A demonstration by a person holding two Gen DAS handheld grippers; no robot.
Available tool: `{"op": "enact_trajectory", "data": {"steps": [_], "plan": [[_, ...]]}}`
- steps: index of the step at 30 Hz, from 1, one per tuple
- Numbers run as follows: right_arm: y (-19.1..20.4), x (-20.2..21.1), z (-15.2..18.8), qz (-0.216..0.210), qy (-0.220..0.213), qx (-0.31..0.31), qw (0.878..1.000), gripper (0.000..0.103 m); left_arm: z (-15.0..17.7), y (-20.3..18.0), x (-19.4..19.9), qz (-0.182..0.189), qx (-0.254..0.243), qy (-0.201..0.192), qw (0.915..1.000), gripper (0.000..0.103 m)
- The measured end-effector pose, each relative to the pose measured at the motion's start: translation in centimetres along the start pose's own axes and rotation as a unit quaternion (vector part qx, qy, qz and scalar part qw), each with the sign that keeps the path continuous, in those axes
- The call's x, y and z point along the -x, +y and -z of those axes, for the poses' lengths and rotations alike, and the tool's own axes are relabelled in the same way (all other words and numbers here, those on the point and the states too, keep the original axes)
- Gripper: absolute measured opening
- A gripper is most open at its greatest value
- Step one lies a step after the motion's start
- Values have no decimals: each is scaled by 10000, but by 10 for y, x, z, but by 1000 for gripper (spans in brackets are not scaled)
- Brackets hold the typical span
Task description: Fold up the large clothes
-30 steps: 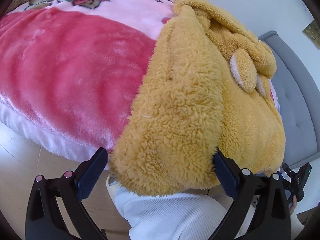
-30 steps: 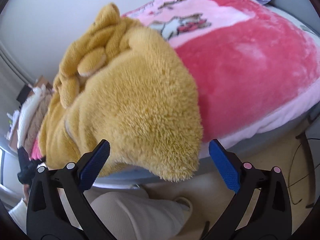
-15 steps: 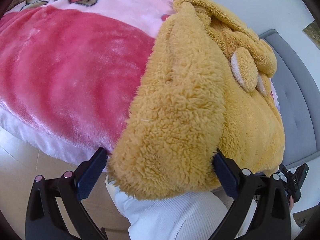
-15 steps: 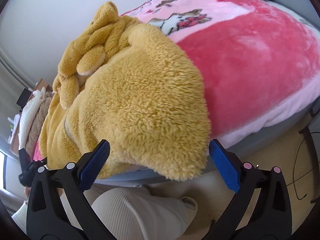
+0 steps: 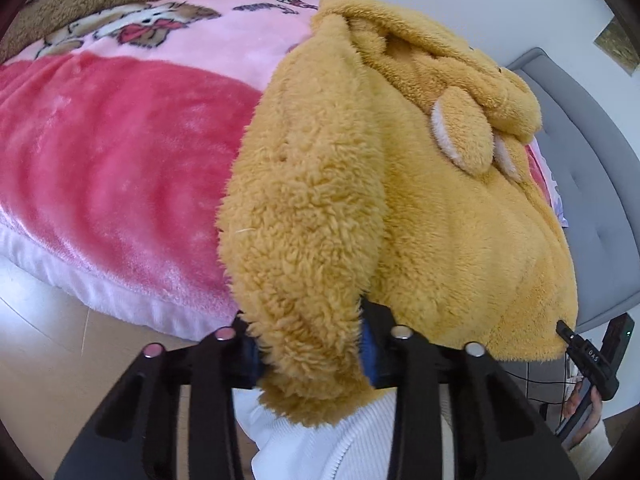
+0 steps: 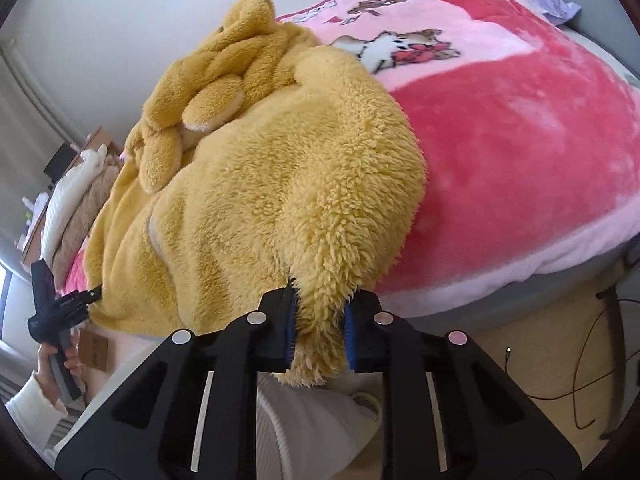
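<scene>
The fluffy mustard-yellow fleece garment with bear ears (image 5: 420,200) is lying on the pink and red plush blanket (image 5: 120,168), its near end hanging off the bed's edge at lower centre. The left gripper (image 5: 310,350) is closing its jaws on one fleece corner; the right gripper (image 6: 320,326) is closing on the other. Both pinches should be gathering full thickness before lifting evenly, or the slippery pile may be pulling free.

A second ago both tongs gaped around the fleece. Now the left tongs (image 5: 310,346) are closing on the fleece's (image 5: 320,200) near left corner, the right tongs (image 6: 319,330) on its near right corner.
</scene>
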State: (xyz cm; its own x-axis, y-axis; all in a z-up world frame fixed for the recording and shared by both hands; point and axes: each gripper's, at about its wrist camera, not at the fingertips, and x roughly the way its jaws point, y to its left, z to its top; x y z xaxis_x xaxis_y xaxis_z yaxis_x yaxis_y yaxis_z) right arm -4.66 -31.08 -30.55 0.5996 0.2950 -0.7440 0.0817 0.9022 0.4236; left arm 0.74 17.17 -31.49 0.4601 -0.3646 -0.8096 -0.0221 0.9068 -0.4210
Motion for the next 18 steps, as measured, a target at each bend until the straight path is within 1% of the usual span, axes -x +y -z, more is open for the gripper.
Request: {"op": "enact_trajectory", "data": {"steps": [2,4,5,7,8,9,11,12,13,14,15,16,17,18], "plan": [[11,15,-3,-73,-19,174,9998,15,2,-2,10,87,97,-55,9999,26],[19,33,-5,-86,-42,376,9992,14,5,-4,29,203,142,-215,9995,24],[22,43,-7,-198,-37,406,9990,14,7,-5,39,176,129,-293,9993,23],[25,62,-13,-213,-91,384,9990,13,6,-4,58,188,183,-352,9990,21],[25,70,-20,-388,-71,255,9989,13,3,-3,68,293,287,-371,9985,20],[26,78,-27,-455,-140,189,9987,13,-3,-2,78,382,376,-395,9978,20],[33,91,-49,-730,-254,167,9969,13,-22,-7,92,386,317,-405,9979,20],[38,98,-67,-798,-338,187,9961,13,-39,-15,103,332,211,-447,9982,20],[44,102,-86,-980,-367,227,9943,13,-54,-19,110,360,196,-474,9980,20],[49,105,-101,-1051,-425,261,9932,13,-69,-22,115,443,230,-503,9975,20],[55,108,-124,-1171,-491,312,9914,13,-92,-25,122,638,347,-509,9961,20],[59,107,-147,-1304,-495,333,9897,13,-107,-25,125,727,419,-496,9952,20],[63,105,-163,-1319,-540,343,9892,13,-126,-26,127,795,491,-489,9944,20],[68,99,-188,-1403,-541,399,9878,13,-152,-27,126,895,575,-492,9931,20]]}}
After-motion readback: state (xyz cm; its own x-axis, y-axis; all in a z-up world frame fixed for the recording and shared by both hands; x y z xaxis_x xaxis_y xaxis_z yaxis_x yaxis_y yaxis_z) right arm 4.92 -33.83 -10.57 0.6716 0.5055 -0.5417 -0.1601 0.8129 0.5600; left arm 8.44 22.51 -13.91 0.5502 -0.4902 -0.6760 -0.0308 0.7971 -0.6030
